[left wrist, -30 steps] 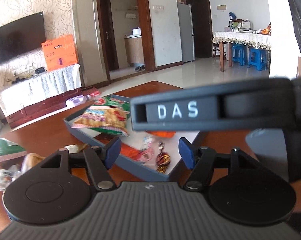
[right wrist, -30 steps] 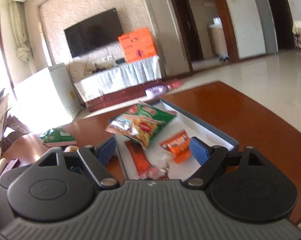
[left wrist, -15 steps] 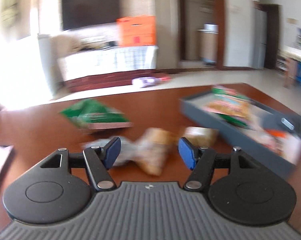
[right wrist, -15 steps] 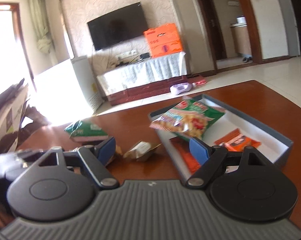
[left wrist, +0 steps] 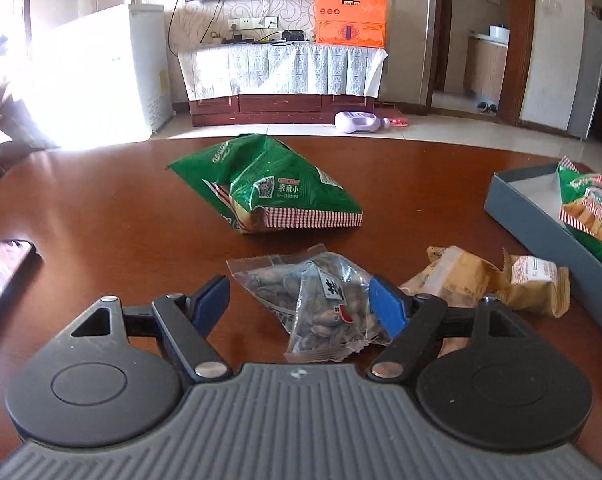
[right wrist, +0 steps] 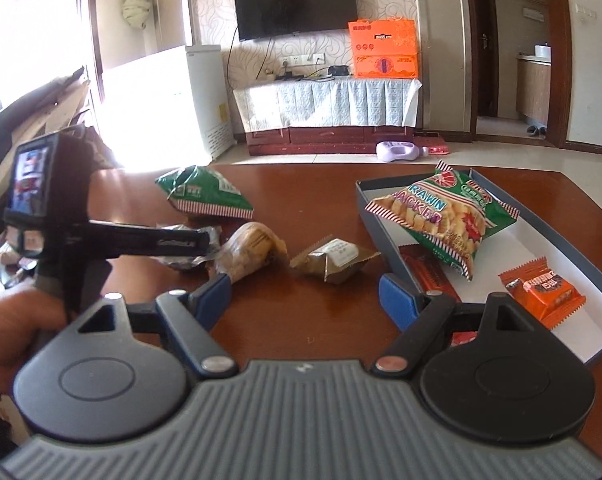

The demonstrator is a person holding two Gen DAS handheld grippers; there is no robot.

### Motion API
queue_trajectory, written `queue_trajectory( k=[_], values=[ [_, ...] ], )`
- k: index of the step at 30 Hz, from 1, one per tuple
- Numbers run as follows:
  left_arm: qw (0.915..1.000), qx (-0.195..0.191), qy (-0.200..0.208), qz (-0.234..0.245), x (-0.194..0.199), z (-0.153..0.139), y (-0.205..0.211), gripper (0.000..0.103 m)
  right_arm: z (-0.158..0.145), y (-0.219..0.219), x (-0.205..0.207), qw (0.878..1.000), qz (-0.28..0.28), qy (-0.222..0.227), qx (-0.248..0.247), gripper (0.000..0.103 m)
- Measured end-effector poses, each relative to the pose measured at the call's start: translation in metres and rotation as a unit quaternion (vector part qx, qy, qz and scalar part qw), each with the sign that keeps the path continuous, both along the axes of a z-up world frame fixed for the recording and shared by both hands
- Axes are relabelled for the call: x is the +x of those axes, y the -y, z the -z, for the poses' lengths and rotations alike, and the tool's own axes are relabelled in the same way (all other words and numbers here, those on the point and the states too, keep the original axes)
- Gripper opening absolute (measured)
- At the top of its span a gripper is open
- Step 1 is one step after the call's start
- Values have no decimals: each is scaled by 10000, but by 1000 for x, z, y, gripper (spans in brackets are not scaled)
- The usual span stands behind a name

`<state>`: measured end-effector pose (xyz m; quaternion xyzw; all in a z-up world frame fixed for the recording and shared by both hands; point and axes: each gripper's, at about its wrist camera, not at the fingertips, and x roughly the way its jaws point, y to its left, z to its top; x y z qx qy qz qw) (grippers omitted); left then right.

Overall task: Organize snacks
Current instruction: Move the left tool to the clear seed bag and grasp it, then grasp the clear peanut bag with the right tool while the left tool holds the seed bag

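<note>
Bright daylight from window (right wrist: 41, 60) at far left, blown out white over the fridge (left wrist: 113, 72) in both views. Soft glare on glossy table (left wrist: 101, 208) far left. Both frames sharp, fisheye bending at edges. Short soft shadows beside snack bags.

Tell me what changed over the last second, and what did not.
The left gripper swung left, away from the grey-blue cardboard tray, and now frames the clear plastic packet of seeds on the brown wooden table, jaws open, nothing gripped. The right gripper turned left too, from over the tray toward the loose snacks. The prawn cracker bag remains in the tray; both grippers stay empty.
</note>
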<state>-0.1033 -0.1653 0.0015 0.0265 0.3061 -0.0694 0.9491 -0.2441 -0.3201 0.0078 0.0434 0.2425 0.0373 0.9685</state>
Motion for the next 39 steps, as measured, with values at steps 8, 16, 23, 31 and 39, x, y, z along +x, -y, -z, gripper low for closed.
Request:
queue_trajectory(
  k=[8,16,23,31,39],
  values=[
    [9998,1,-48,206,-3,3,3,43,7,-15,15,9995,-34,-282,104,82],
    [9989,72,-193,-427,-8,-6,-18,40,9,-51,37,9975,-218,-594,304,73],
    [9969,-27,-389,-676,-11,-8,-33,41,17,-73,80,9933,443,-957,482,67],
    [9968,-129,-473,-639,-11,-10,-41,41,28,-85,119,9887,916,-1164,221,52],
    [9951,-425,-600,-668,-10,-9,-44,41,24,-68,131,9846,973,-1209,803,74]
  ],
)
